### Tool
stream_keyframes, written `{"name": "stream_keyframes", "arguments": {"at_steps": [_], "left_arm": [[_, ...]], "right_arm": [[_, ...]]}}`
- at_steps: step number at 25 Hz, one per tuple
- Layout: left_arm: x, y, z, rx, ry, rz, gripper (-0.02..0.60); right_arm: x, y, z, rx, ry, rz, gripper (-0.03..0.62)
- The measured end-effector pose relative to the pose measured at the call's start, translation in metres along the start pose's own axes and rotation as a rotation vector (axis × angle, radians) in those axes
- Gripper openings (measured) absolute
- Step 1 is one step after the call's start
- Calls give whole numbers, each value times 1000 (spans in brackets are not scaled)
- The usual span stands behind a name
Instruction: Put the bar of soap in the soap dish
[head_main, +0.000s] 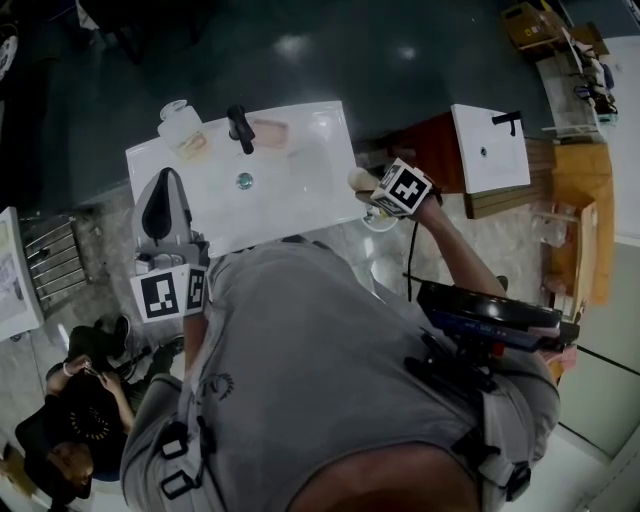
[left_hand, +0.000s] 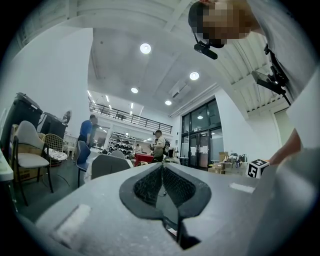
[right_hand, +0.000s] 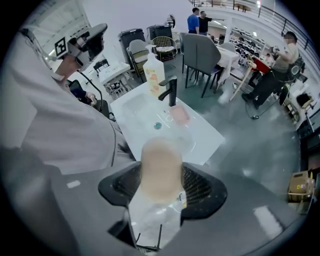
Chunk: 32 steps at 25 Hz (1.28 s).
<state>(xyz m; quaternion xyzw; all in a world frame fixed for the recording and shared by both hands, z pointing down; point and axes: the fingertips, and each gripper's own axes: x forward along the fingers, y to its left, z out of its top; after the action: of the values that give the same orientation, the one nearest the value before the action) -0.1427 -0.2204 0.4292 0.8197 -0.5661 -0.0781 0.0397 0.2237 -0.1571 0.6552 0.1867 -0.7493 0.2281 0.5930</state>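
A pale beige bar of soap sits between the pads of my right gripper, which is shut on it and points steeply down. In the head view this gripper hangs with the soap off the right edge of the white sink. The pink soap dish lies on the sink's rim, right of the black faucet; in the head view the dish is empty. My left gripper is shut on nothing at the sink's left side, its pads meeting.
A soap dispenser bottle stands at the sink's back left. A second white basin on a wooden cabinet is to the right. A person crouches at lower left beside a metal rack. Chairs and people stand farther off.
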Motion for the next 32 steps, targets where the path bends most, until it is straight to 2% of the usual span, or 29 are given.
{"name": "stream_keyframes", "arguments": {"at_steps": [8,17,22,26,32], "left_arm": [[-2,-6,5,-25,0,-7,-8],[-29,17,-1,-39,4,97,-8],[-49,30,-3,-40,5,166,-8],[-65,39,-4,-38,0,219,-8],[-88,53,-9,-40,8,298,-8]], "right_arm": [[-3,-6,21,-32,1,7,250],[17,-9,83,-155,4,53,250],[23,-17,124,-214,21,41,250],[34,-25,152,-237,21,62,250],[49,-53,192,-261,39,45,250]]}}
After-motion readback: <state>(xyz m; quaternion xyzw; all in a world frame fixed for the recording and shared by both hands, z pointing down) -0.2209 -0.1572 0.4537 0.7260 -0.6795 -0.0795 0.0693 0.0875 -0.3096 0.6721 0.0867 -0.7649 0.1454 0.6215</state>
